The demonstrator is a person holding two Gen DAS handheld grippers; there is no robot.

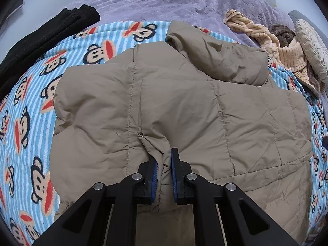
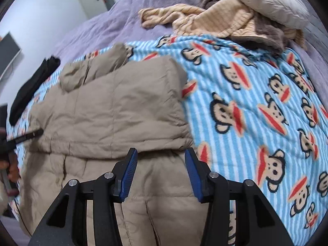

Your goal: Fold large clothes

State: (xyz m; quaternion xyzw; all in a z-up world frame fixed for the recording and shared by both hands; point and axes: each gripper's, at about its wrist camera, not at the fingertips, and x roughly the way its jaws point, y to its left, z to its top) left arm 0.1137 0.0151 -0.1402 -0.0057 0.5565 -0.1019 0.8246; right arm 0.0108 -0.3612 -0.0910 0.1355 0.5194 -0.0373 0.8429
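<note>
A large tan quilted puffer jacket [image 1: 184, 102] lies partly folded on a blue striped monkey-print blanket [image 1: 26, 123]. My left gripper [image 1: 164, 155] is shut on a pinched fold of the jacket near its front edge. In the right wrist view the jacket [image 2: 112, 106] fills the left and centre. My right gripper [image 2: 160, 155] is open, its blue pads standing just over the jacket's lower right edge, holding nothing. The left gripper's tip [image 2: 30, 135] shows at the far left of that view, against the jacket's left side.
A folded black garment [image 1: 51, 34] lies at the blanket's far left. A heap of tan striped and brown clothes [image 1: 276, 43] and a cream cushion [image 1: 311, 49] sit at the far right. A purple bedspread [image 1: 164, 2] lies behind. The monkey blanket [image 2: 256, 102] is bare to the right.
</note>
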